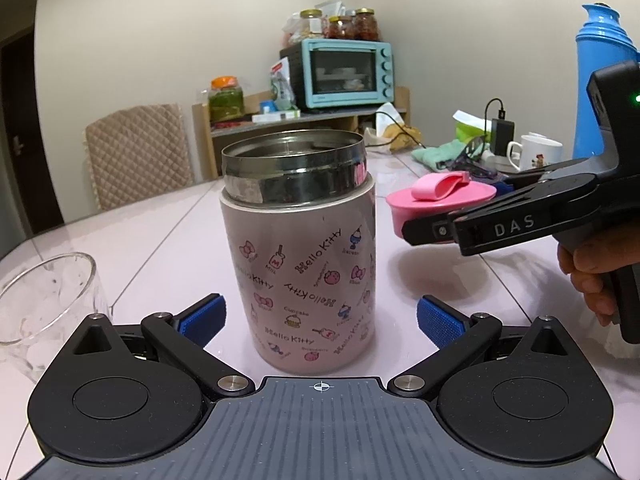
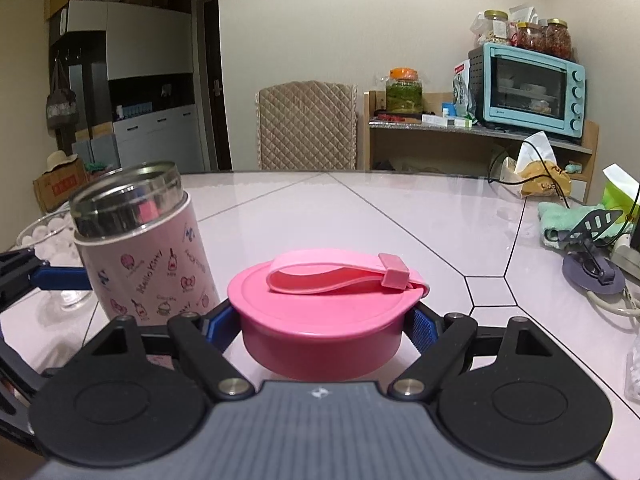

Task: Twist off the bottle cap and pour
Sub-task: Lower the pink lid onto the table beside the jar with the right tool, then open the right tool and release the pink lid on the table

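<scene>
1. Bottle point(image 1: 306, 264): pink printed body with cartoon lettering and a bare steel neck; stands upright on the surface point(image 1: 168, 232), mouth uncovered.
2. Cap point(image 2: 322, 320): pink, round, with a pink loop strap folded across its top; off the bottle, to the bottle's right in both views. In the left wrist view it hangs clear of the surface with its shadow below.
3. Right claw point(image 2: 322, 330): clamped on the cap, blue pads point(image 2: 422, 328) pressed to opposite sides of its wall. Seen from the left wrist view as a black body marked "DAS", with a person's hand point(image 1: 592, 276) on its handle.
4. Left claw point(image 1: 320, 312): fingers spread apart, the bottle's lower body between the blue pads point(image 1: 438, 320) with a visible gap on each side; not gripping.
5. Glass point(image 1: 44, 300): clear, stands on the surface left of the bottle; round white pieces show through or behind it, which of the two cannot be told.
6. Mug point(image 1: 534, 152): white, at the far right of the surface, near a green cloth point(image 1: 438, 156).
7. Flask point(image 1: 602, 76): blue, tall, at the right edge.
8. Oven point(image 2: 528, 90): pale blue, on a wooden shelf beyond the surface, jars point(image 2: 540, 36) on top.
9. Chair point(image 2: 306, 124): quilted beige back, at the far edge of the surface.
</scene>
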Tool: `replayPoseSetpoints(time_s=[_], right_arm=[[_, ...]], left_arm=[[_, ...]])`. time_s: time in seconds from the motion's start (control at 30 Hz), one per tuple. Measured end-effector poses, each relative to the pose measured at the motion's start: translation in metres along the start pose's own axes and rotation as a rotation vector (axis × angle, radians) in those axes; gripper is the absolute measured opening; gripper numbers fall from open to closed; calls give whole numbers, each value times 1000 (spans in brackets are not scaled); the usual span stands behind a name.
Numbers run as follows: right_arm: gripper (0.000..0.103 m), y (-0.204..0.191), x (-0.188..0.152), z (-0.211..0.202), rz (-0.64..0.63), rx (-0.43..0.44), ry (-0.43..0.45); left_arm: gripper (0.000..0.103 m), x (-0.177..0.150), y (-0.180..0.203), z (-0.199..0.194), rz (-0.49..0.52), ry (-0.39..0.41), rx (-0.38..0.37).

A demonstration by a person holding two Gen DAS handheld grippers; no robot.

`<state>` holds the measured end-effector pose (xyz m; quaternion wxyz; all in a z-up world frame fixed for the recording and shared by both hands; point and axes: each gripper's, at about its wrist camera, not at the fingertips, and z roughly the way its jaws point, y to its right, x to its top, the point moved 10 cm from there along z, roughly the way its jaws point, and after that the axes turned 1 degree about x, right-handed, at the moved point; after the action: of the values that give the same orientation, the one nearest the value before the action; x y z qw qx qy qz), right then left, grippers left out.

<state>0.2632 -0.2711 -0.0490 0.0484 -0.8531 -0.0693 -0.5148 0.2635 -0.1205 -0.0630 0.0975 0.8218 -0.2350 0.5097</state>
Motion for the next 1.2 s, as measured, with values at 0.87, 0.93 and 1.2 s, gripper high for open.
replayPoseSetpoints(time_s=[0.87,0.93,1.2], right_arm=[[85,0,-9,24,-59,-26,-97],[85,0,-10,27,-60,-26,-105],[85,-1,-13,31,-65,-25,-119]], left_arm=[[103,2,7,-3,8,14,-2],[103,2,6,-3,6,16,-1],[103,1,6,-3,3,16,-2]])
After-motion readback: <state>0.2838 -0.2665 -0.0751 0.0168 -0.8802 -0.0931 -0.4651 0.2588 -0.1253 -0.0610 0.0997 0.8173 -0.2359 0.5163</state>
